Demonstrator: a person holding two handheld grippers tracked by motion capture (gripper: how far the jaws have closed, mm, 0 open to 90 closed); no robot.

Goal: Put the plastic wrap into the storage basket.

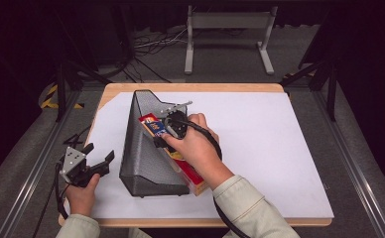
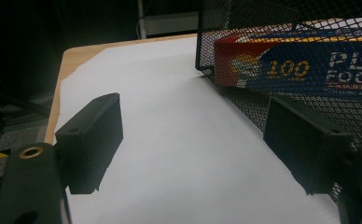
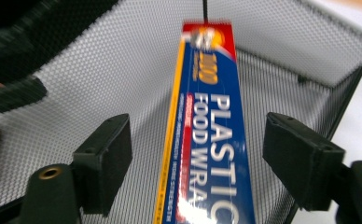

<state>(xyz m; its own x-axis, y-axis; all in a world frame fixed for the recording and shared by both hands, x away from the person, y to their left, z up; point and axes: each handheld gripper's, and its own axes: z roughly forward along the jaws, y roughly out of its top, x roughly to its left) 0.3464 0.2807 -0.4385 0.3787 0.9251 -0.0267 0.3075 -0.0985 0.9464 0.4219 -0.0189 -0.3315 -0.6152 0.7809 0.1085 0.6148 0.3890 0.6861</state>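
On the desk, biggest to smallest:

Desk (image 1: 280, 148): wood with a big white sheet on top; mostly bare on the right side.

Mesh holder (image 1: 146, 148): black wire file holder, lying near the left middle of the sheet, tall closed end far away, low open end close to the person.

Plastic wrap box (image 1: 153, 125): long, thin, blue and red; inside the mesh holder, resting on its mesh, with the near end sticking out of the low open end.

Box direction: long way runs from far-left to near-right across the desk, along the holder; end with the "100" points away, toward the closed end.

Right claw (image 3: 195, 158): over the box, inside the holder; spread wide, one jaw on each side of the box, not touching it.

Left claw (image 2: 193, 140): low at the left edge of the sheet, just beside the holder wall; spread wide, holding nothing.

Done so far: box looks mostly in the holder.

Left to do: maybe push the box the rest of the way, or pinch it and pull it out; cannot tell which.
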